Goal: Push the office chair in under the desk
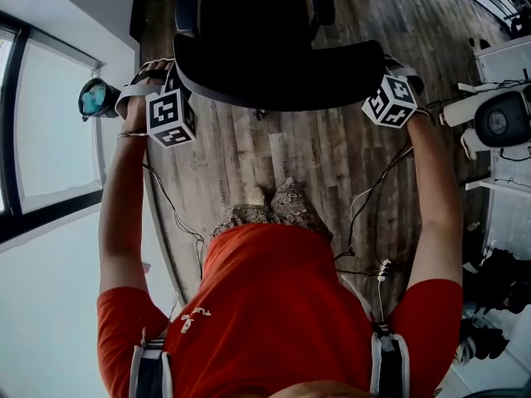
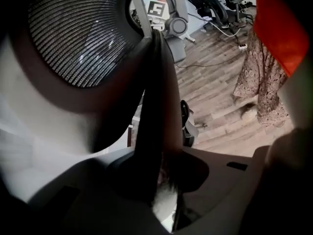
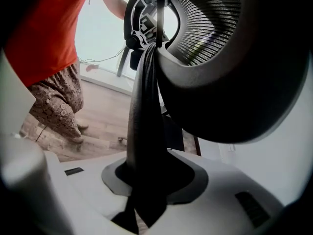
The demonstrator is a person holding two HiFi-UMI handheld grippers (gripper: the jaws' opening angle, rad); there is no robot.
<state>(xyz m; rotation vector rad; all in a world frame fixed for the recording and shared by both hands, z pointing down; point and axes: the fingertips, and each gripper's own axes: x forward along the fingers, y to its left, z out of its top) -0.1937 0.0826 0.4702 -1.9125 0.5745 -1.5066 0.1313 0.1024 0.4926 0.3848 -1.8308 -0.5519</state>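
Note:
The black office chair (image 1: 249, 23) stands on the wooden floor in front of me, with its curved backrest edge (image 1: 278, 81) nearest. My left gripper (image 1: 170, 98) is shut on the left end of that backrest and my right gripper (image 1: 390, 96) on the right end. In the left gripper view the jaws clamp the dark backrest frame (image 2: 154, 116) beside the mesh (image 2: 78, 38). In the right gripper view the frame (image 3: 146, 111) runs up between the jaws, with the mesh (image 3: 210, 23) to its right. The chair's base is hidden under the seat.
A window wall (image 1: 50, 139) runs along the left. White equipment (image 1: 498, 123) stands at the right. Cables (image 1: 365, 214) trail over the floor (image 1: 315, 156) near my feet. More office chairs (image 2: 210, 4) stand further off in the left gripper view.

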